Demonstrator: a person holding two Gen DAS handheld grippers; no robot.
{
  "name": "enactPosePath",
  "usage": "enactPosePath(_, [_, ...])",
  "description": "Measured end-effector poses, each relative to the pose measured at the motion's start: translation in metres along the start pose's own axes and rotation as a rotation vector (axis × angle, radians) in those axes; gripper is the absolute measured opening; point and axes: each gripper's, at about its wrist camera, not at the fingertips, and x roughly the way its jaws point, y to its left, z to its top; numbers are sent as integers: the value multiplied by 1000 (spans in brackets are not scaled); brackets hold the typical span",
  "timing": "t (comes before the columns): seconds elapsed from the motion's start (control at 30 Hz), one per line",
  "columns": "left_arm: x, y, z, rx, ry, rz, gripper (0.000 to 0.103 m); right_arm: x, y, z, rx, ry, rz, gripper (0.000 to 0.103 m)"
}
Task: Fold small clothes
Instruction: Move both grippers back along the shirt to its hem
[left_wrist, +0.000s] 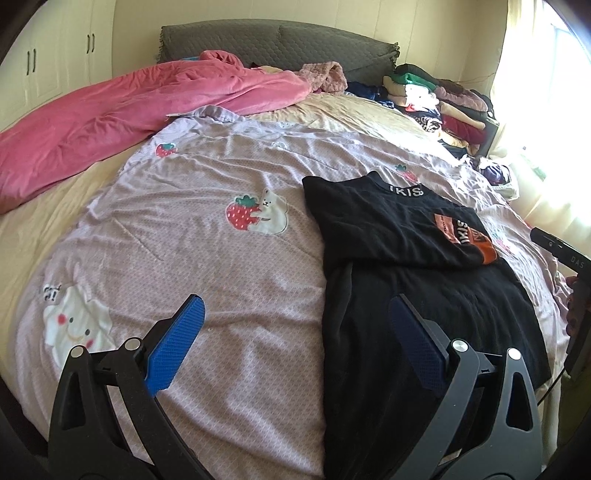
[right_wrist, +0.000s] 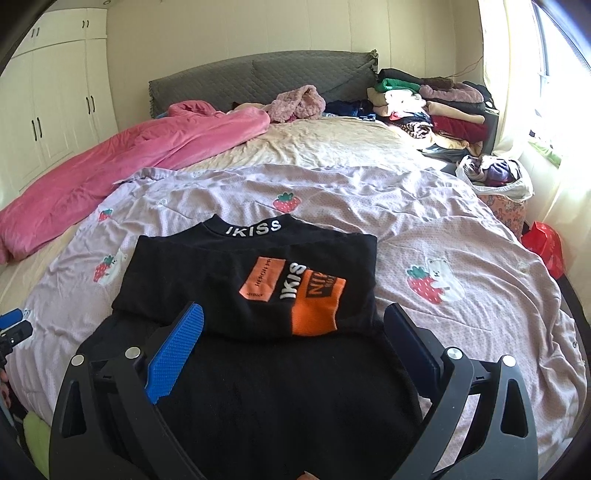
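Observation:
A black top with an orange print and white "IKISS" lettering lies on the lilac strawberry quilt, its upper part folded down over the black lower part. It also shows in the left wrist view at the right. My left gripper is open and empty, above the quilt at the garment's left edge. My right gripper is open and empty, above the garment's lower part. The right gripper's body shows at the edge of the left wrist view.
A pink duvet lies bunched along the bed's left side. Stacks of folded clothes sit at the far right by the grey headboard. A bag of clothes and a red bag stand by the window side.

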Motion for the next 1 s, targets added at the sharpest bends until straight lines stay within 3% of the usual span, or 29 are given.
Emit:
enactPosePath(0.47, [-19, -8, -15, 19, 0, 2, 93, -29, -6, -20, -6, -2, 5, 98])
enactPosePath(1.0, [-26, -12, -36, 33, 34, 28, 93, -28, 2, -49, -25, 58, 44, 98])
